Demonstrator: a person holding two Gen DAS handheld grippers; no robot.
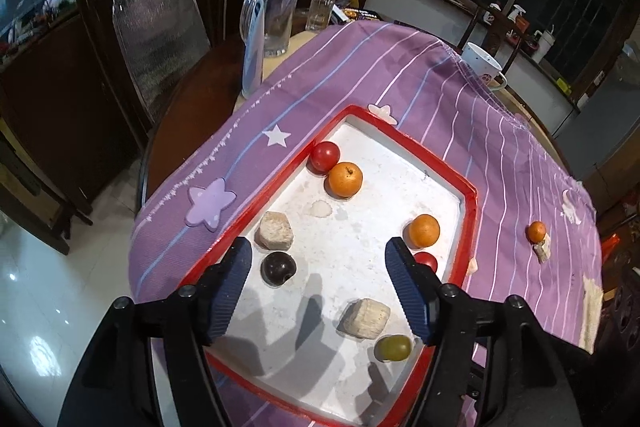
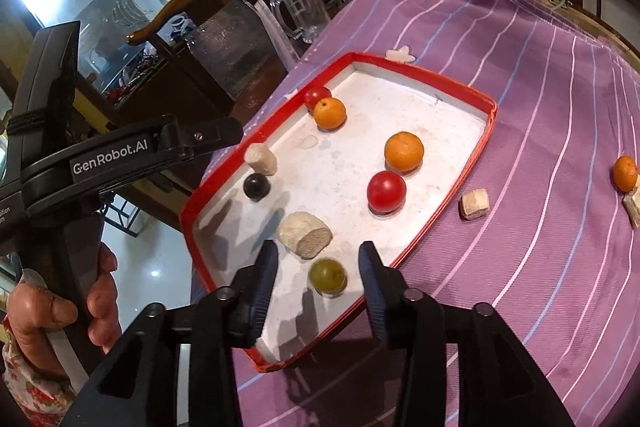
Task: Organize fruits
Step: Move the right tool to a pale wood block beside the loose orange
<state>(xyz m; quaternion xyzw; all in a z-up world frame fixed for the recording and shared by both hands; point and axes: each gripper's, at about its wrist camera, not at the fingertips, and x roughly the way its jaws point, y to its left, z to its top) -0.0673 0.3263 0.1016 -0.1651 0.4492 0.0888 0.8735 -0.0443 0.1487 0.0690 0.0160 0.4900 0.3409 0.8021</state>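
Left wrist view: the left gripper (image 1: 320,291) hangs over the near part of the red-rimmed tray (image 1: 468,187), jaws spread wide with nothing between them. In the tray lie a dark plum (image 1: 278,268) and a beige block (image 1: 275,230) at the left, a red tomato (image 1: 325,156) touching an orange (image 1: 345,179) at the far end, a second orange (image 1: 424,231) by the right wall with a second tomato (image 1: 425,260) just near of it, and a second beige block (image 1: 364,318) beside a green grape (image 1: 393,347) nearest. A small orange (image 1: 536,231) sits on the purple cloth (image 1: 360,67), well right of the tray.

Right wrist view: the right gripper (image 2: 318,291) is wide open and empty, its fingers either side of the green grape (image 2: 327,276) without touching it. A loose beige block (image 2: 474,203) lies on the cloth just right of the tray (image 2: 486,131).
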